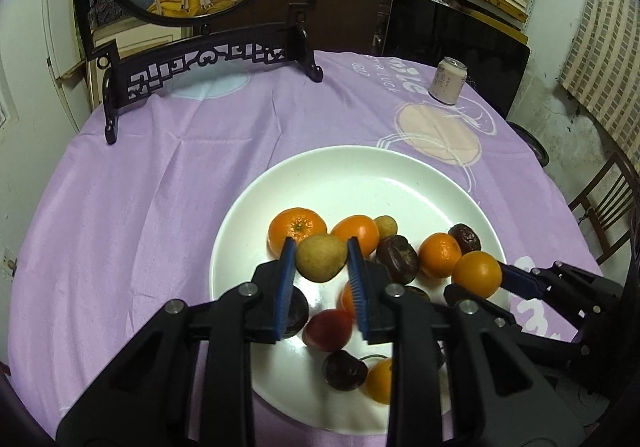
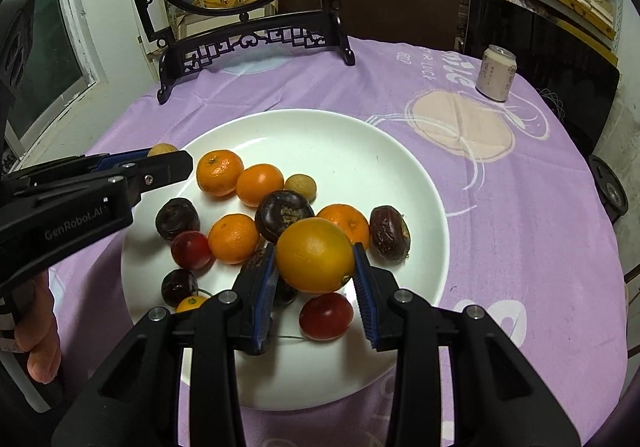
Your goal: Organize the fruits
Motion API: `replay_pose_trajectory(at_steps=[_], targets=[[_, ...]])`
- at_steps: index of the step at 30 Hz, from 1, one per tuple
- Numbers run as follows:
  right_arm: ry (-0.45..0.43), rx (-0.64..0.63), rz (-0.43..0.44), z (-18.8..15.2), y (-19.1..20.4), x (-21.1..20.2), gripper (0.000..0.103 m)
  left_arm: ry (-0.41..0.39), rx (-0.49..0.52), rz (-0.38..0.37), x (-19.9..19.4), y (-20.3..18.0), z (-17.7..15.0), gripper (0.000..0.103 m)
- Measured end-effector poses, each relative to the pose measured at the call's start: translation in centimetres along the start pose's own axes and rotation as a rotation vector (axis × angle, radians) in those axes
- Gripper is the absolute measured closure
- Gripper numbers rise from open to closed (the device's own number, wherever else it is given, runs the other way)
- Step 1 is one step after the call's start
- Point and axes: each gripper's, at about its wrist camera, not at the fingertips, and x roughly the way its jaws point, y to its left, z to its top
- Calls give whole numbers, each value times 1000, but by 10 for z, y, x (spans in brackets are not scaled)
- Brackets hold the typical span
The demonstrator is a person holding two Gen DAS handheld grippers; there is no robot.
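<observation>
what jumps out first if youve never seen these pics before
A white plate piled with fruit sits on a purple tablecloth. Above it, each gripper holds a piece: the left gripper grips a yellow-green fruit, the right gripper an orange. Behind stands a dark carved frame with a deer picture.

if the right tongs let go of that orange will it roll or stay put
The orange looks round and smooth, so it would probably roll. It is pinched between the right tongs above crowded fruit on the white plate, so it would likely bump neighbours and settle quickly. The raised rim should keep it in.
</observation>
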Motion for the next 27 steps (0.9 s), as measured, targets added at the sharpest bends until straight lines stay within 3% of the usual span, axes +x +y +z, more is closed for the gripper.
replay_pose_trajectory(at_steps=[2, 4, 6, 11, 13, 14, 15, 20, 27], targets=[[-23, 3, -30, -1, -1, -2, 39, -19, -4, 28, -3, 0, -3, 35], [-26, -2, -37, -5, -2, -4, 39, -41, 4, 42, -11, -1, -8, 29], [-18, 13, -38, -12, -4, -9, 39, -42, 7, 38, -20, -2, -16, 16], [-33, 3, -53, -41, 0, -46, 38, -68, -11, 39, -58, -4, -50, 8], [-57, 0, -80, -58, 2, -64, 23, -86, -18, 46, -78, -7, -69, 7], [-66, 5, -94, -65, 3, -70, 6, -95, -18, 57, -88, -8, -79, 4], [-80, 10, -110, -73, 3, -77, 1, -102, -17, 64, -96, -11, -88, 2], [-56, -7, -175, -105, 8, -91, 1, -90, 33, 99, -122, -26, -124, 2], [-32, 16, -156, -121, 8, -98, 1, -71, 31, 88, -130, -31, -138, 2]])
